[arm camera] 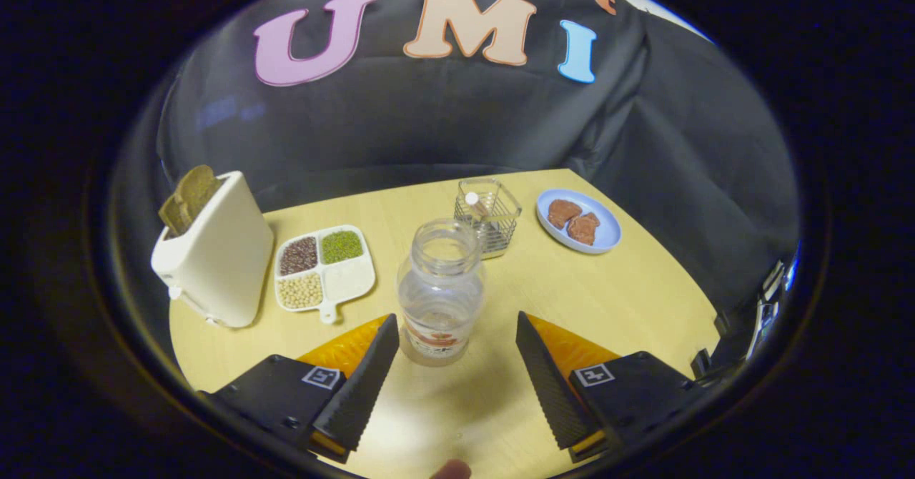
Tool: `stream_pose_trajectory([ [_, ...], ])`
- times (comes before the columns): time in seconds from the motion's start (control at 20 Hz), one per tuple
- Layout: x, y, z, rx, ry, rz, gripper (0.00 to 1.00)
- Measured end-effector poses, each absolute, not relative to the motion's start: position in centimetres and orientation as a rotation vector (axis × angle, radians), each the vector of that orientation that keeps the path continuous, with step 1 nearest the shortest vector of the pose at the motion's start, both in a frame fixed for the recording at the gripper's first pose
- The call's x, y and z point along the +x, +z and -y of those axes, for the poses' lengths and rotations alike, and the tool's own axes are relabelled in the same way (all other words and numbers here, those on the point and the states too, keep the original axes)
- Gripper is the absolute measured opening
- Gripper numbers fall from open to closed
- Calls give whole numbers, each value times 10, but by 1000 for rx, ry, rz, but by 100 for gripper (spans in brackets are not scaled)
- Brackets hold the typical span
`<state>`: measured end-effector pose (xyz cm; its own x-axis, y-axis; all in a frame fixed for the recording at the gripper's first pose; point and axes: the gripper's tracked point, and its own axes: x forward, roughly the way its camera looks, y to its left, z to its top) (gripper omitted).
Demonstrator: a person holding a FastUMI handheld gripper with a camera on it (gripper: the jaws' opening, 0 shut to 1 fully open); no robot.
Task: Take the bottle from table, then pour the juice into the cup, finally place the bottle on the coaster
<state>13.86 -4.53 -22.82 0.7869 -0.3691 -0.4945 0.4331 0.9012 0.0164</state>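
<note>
Gripper [457, 329] fingers spread wide, bottle [439, 289] upright between the tips, untouched

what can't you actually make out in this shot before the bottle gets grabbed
- Bottle, upright between the open jaws of the gripper, untouched, cap off: the clear plastic does not show a juice level.
- Wire basket beyond the bottle: contents too small, and the bottle's neck partly covers it.
- Toaster: its far side is turned away.
- Pale blur near the gripper's base: cut off, unidentifiable.
- Brown pieces on the blue plate: too small to name.
</note>
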Motion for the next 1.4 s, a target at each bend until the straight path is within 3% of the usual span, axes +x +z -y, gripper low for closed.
stream_pose_trajectory([
  [0.55,78,-105,34,147,-83,-242,100],
  [1.4,4,1,78,131,65,-11,99],
])
